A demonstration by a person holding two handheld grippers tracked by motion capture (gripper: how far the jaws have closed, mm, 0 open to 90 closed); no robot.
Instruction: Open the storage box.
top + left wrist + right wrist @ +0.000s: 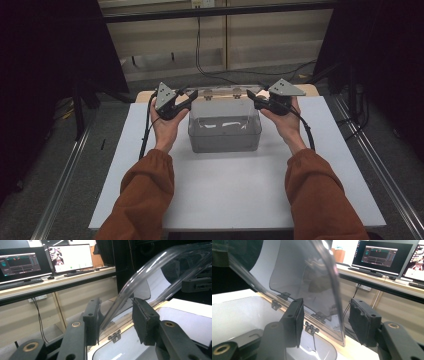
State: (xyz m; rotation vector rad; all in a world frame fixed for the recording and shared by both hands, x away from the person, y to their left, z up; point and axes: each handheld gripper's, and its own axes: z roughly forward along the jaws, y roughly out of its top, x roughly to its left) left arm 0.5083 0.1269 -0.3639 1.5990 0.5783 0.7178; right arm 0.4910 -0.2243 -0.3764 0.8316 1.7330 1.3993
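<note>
A clear plastic box [225,134] stands on the white tabletop [225,190], its hinged lid [222,93] swung up and leaning back. My left gripper [189,100] is at the lid's left edge and my right gripper [251,98] at its right edge. In the left gripper view the curved lid edge [140,277] runs down between the jaws of the left gripper [116,322], close to the left pad [93,320]; the jaws stand apart. In the right gripper view the lid [307,277] passes between the spread jaws of the right gripper [328,323]. Small hinges [311,328] join lid and box.
The white board has bare surface in front of and beside the box. Metal rails [65,170] run along the floor on both sides. A desk with monitors [70,257] stands behind, and cables [200,55] hang by the far wall.
</note>
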